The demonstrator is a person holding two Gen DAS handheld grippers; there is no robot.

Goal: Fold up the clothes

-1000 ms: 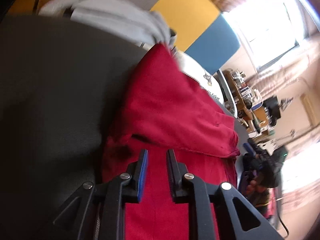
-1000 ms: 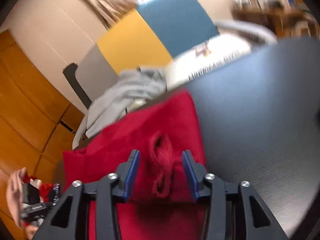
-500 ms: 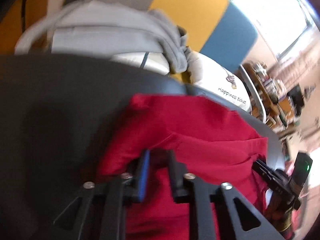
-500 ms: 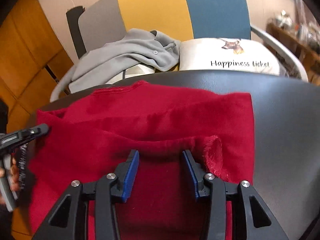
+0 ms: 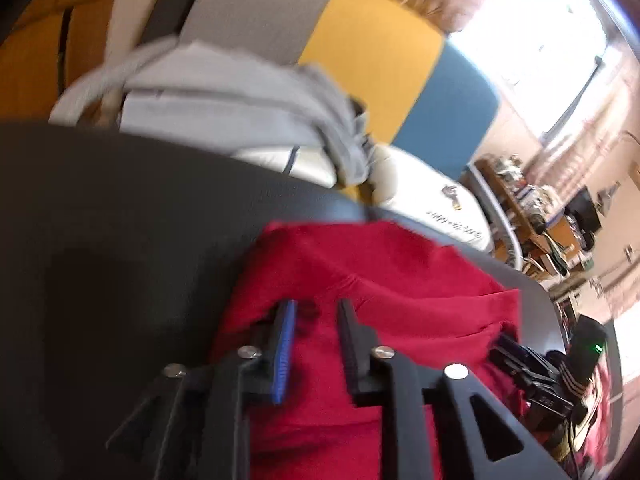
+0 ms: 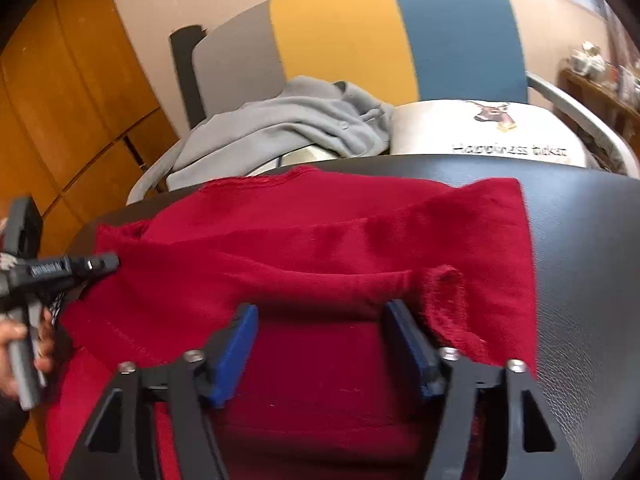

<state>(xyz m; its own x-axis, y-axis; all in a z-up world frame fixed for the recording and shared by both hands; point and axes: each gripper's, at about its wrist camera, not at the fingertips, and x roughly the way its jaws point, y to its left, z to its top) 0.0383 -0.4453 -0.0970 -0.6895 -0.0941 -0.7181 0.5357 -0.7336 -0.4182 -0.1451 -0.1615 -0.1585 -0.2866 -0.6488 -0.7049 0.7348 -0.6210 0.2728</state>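
Note:
A red garment (image 5: 400,292) (image 6: 320,232) lies folded on the black table (image 5: 120,220) (image 6: 580,240). My left gripper (image 5: 316,316) hovers over the garment's left part. Its jaws are opening, and red cloth shows in the narrow gap without being pinched. My right gripper (image 6: 322,310) is just in front of the folded edge, its jaws opening wide with nothing gripped. A rumpled cuff (image 6: 448,296) lies beside its right finger. The right wrist view shows the left gripper (image 6: 100,262) at the garment's left edge. The left wrist view shows the right gripper (image 5: 508,348) at the garment's right.
Behind the table stands a chair with a grey, yellow and blue back (image 6: 340,32). It holds a grey garment (image 6: 300,120) and a white printed cushion (image 6: 500,132). Wooden cabinets (image 6: 60,100) stand at the left and a cluttered shelf (image 5: 532,208) at the right.
The folded red layer has been brought over and laid flat on the table. The left jaws closed on the cloth and then parted. The right jaws spread wide off the cuff.

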